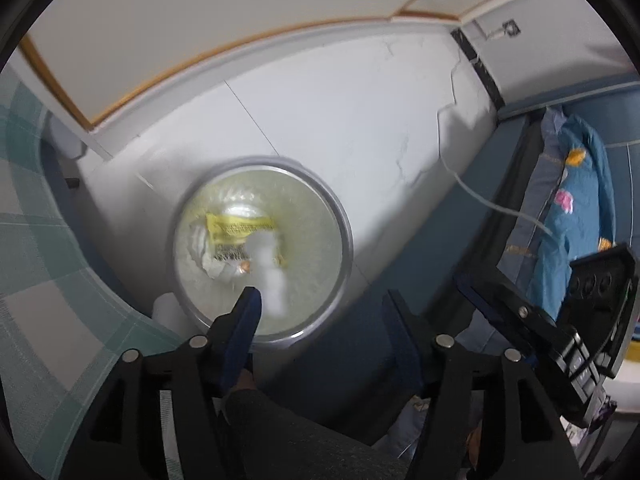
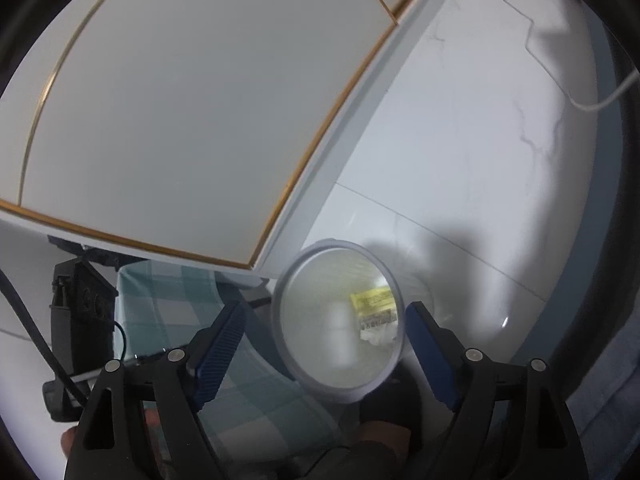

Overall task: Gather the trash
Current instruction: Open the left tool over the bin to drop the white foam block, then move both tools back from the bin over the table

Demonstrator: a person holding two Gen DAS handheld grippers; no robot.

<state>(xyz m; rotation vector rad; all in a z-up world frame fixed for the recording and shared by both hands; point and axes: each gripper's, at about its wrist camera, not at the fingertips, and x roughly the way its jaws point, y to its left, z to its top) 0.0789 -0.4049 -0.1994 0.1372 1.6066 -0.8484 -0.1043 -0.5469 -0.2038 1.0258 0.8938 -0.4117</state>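
Note:
A round grey trash bin (image 1: 344, 240) lined with a clear bag stands on the white floor. It holds a yellow printed wrapper (image 1: 236, 228) and crumpled white paper (image 1: 218, 266). A blurred white piece (image 1: 268, 272) hangs in the air over the bin's mouth, just past my left gripper's left fingertip (image 1: 250, 300). My left gripper (image 1: 322, 300) is open above the bin's near rim. In the right wrist view the bin (image 2: 288, 288) lies between the fingers of my open, empty right gripper (image 2: 326, 312), with the wrapper (image 2: 372, 300) inside.
A green-and-white checked cloth (image 1: 36, 248) hangs at the left of the bin. A white cabinet with gold trim (image 2: 180, 100) stands behind it. A blue patterned pillow (image 1: 572, 208) and a white cable (image 1: 492, 204) lie at the right. The right gripper's body (image 1: 580, 320) is close by.

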